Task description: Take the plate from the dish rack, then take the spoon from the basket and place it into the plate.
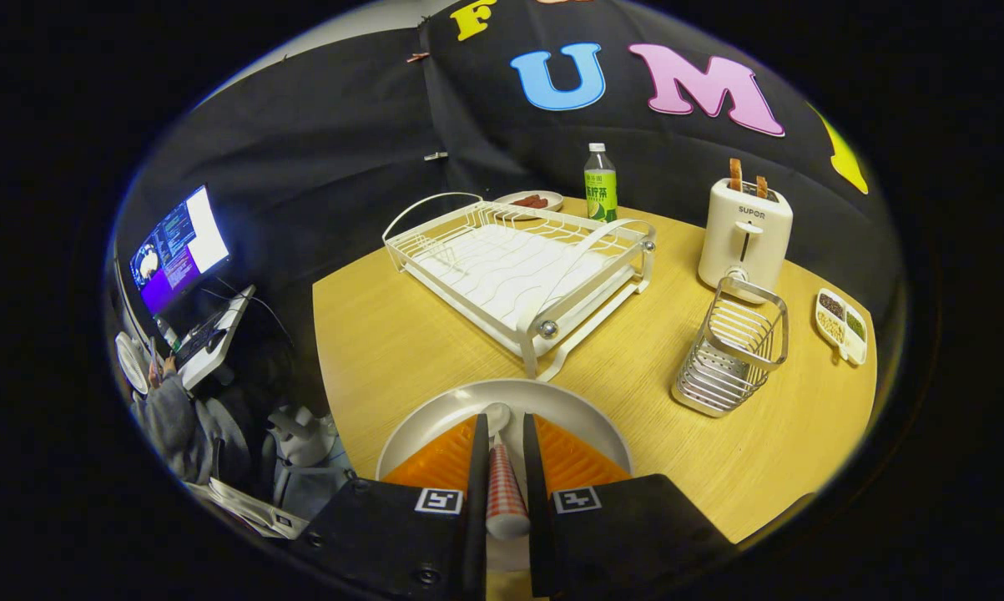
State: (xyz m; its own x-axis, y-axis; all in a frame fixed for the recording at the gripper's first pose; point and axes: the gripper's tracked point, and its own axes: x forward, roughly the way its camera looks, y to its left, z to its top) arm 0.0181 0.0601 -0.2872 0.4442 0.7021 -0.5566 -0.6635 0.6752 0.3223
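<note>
Plate (pixel 552 401) is out on the worktop (pixel 385 351), rack (pixel 518 267) at 12 o'clock empty, and the claw (pixel 502 467) pinches the spoon (pixel 502 488) over it, so basically just the drop left.

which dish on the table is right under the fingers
The round white plate at the near table edge; the fingers hold the spoon over it. The small plate and divided tray lie far beyond.

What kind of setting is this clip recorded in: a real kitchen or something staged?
Probably a staged booth, not a real kitchen: black cloth wall, kitchen props on a round wooden table (dish rack, toaster), and a monitor alongside. The hand-held gripper grips a spoon over the plate.
</note>
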